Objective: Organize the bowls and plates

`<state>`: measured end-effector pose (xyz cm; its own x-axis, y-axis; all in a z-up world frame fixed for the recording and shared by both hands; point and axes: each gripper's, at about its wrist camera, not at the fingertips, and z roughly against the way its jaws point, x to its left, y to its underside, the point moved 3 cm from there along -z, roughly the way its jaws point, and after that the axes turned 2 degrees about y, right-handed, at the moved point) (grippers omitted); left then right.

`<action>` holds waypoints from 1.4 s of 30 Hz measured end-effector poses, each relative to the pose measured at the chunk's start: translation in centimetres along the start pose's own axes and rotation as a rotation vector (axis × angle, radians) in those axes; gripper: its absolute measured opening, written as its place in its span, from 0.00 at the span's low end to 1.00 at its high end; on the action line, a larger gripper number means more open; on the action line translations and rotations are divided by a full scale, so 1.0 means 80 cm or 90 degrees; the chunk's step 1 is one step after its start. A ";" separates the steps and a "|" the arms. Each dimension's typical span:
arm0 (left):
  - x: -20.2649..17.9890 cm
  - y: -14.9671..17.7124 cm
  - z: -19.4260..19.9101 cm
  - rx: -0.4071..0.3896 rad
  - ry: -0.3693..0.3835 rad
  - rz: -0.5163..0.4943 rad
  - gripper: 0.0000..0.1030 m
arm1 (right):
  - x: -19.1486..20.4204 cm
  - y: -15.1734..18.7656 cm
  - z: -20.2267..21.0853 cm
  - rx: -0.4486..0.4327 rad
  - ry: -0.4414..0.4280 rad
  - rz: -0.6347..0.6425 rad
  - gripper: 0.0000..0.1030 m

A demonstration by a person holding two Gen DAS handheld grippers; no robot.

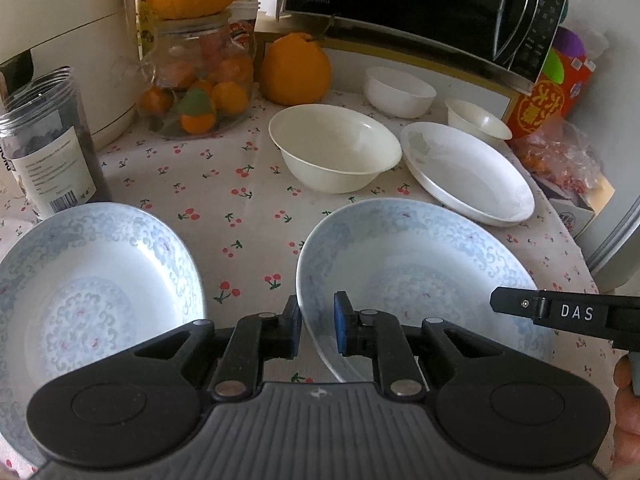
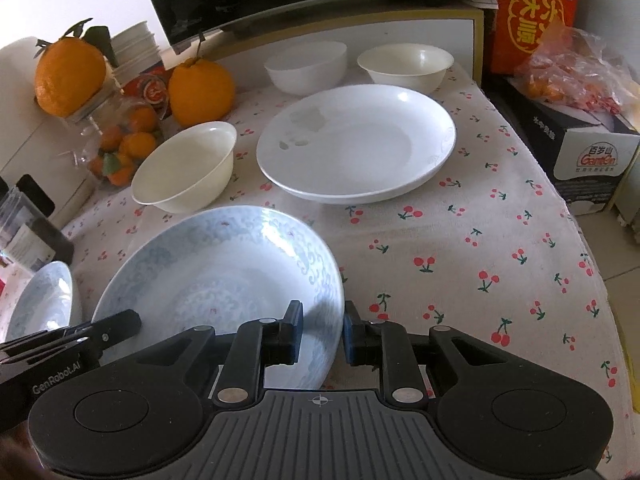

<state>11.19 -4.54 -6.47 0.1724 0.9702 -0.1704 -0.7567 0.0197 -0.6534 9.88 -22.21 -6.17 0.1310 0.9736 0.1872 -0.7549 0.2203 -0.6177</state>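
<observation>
A blue-patterned plate (image 1: 416,264) (image 2: 224,268) lies near the front of the cherry-print tablecloth (image 1: 240,208) (image 2: 460,248). My left gripper (image 1: 318,322) is shut on its left rim, one pad inside the plate and one outside. My right gripper (image 2: 322,330) is shut on its right rim; its black tip (image 1: 516,304) shows at the plate's far side, as does the left gripper's tip (image 2: 120,324). A second blue-patterned plate (image 1: 92,300) (image 2: 40,300) sits to the left. Behind are a white plate (image 1: 468,176) (image 2: 356,144) and a cream bowl (image 1: 336,148) (image 2: 188,168).
Two small bowls (image 1: 400,92) (image 1: 476,120) stand at the back under a microwave (image 1: 420,4). Large oranges (image 1: 296,68), a glass jar of small oranges (image 1: 200,80), a plastic canister (image 1: 48,140) and a rice cooker (image 1: 60,40) crowd the left. A red box (image 2: 532,12) and the table's edge are at right.
</observation>
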 end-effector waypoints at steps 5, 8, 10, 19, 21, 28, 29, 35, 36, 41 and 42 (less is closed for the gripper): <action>-0.003 0.001 -0.006 0.014 -0.010 -0.018 0.14 | -0.002 0.000 -0.003 0.008 0.007 -0.003 0.20; -0.002 0.001 -0.005 0.013 -0.011 -0.041 0.14 | 0.001 0.000 -0.003 0.009 0.013 0.006 0.20; -0.003 0.000 -0.005 0.018 -0.012 -0.049 0.14 | 0.001 0.000 -0.003 0.009 0.013 0.006 0.20; -0.012 -0.010 0.005 0.027 -0.029 -0.084 0.26 | 0.009 -0.003 0.003 0.020 0.006 0.019 0.38; -0.013 -0.011 0.011 0.024 -0.034 -0.105 0.39 | 0.014 -0.005 0.010 0.015 -0.002 0.021 0.52; 0.014 -0.008 0.034 0.039 -0.038 -0.123 0.71 | 0.041 -0.007 0.030 0.008 -0.030 0.054 0.79; 0.020 -0.010 0.037 0.041 -0.039 -0.122 0.78 | 0.045 -0.006 0.032 0.012 -0.035 0.055 0.81; 0.063 -0.018 0.057 0.054 -0.086 -0.143 0.90 | 0.079 -0.008 0.044 0.006 -0.055 0.074 0.87; 0.070 -0.020 0.060 0.058 -0.094 -0.150 0.91 | 0.087 -0.008 0.045 0.005 -0.060 0.078 0.87; 0.097 -0.021 0.074 0.054 -0.128 -0.186 0.97 | 0.128 -0.007 0.044 0.008 -0.087 0.097 0.90; 0.102 -0.019 0.075 0.050 -0.132 -0.191 0.98 | 0.137 -0.005 0.043 0.011 -0.091 0.102 0.90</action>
<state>9.95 4.81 -2.49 0.2675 0.9469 0.1786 -0.7395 0.3206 -0.5919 9.43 -11.86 -1.24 -0.0827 0.9774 0.1948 -0.7702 0.0613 -0.6349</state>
